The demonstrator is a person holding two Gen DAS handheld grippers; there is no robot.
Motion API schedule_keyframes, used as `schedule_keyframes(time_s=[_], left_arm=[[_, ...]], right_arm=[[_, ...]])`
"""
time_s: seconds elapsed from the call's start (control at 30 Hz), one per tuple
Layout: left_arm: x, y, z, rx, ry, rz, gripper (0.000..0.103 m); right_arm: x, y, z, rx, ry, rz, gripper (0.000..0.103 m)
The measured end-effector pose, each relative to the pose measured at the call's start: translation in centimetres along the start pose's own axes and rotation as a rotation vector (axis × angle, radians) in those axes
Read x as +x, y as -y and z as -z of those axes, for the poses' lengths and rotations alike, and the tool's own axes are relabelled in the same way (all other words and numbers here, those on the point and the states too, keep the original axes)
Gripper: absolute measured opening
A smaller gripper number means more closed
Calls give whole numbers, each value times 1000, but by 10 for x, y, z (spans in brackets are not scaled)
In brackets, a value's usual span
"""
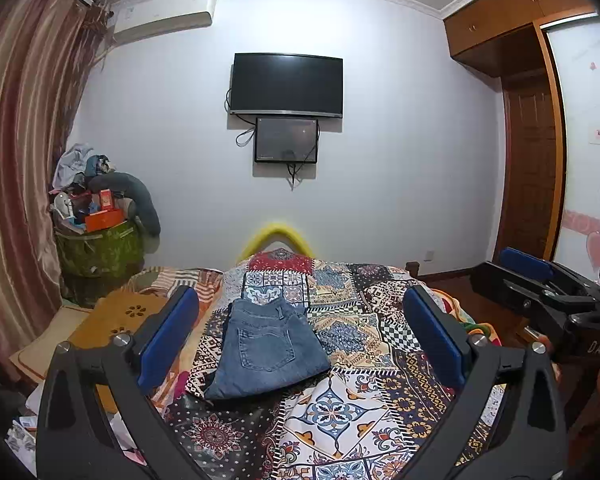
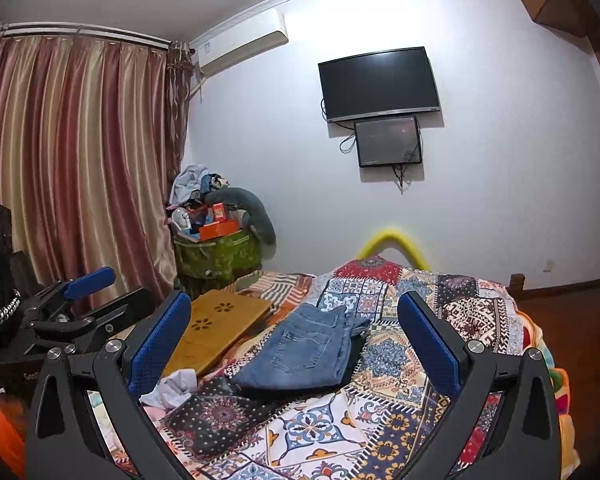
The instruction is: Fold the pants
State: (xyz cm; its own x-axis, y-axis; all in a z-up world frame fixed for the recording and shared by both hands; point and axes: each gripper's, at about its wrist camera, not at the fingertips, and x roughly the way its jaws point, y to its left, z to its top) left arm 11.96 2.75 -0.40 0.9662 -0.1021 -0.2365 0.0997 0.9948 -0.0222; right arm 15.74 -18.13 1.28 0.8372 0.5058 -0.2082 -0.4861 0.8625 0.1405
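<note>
I see the pants (image 1: 266, 350) folded on the bed (image 1: 380, 396). My left hand-held gripper (image 1: 300, 336) and right hand-held gripper (image 2: 296, 336) both hover above, jaws spread wide, holding nothing.

Bed with patchwork quilt (image 1: 340, 396), folded jeans (image 1: 266, 350) on it, wooden tray (image 2: 216, 330) and crumpled cloth (image 2: 172, 390) alongside
</note>
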Motion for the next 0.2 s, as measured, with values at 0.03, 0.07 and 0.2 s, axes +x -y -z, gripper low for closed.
schedule_keyframes(time_s=[0.03,0.07,0.2], left_arm=[[0,-1,0,-3,0,1,103],[1,-2,0,-6,-1,3,103],[3,-7,1,-20,-10,6,103]], right_arm=[[0,0,0,0,0,-1,103],[0,0,0,0,0,-1,103],[1,0,0,1,-2,0,103]])
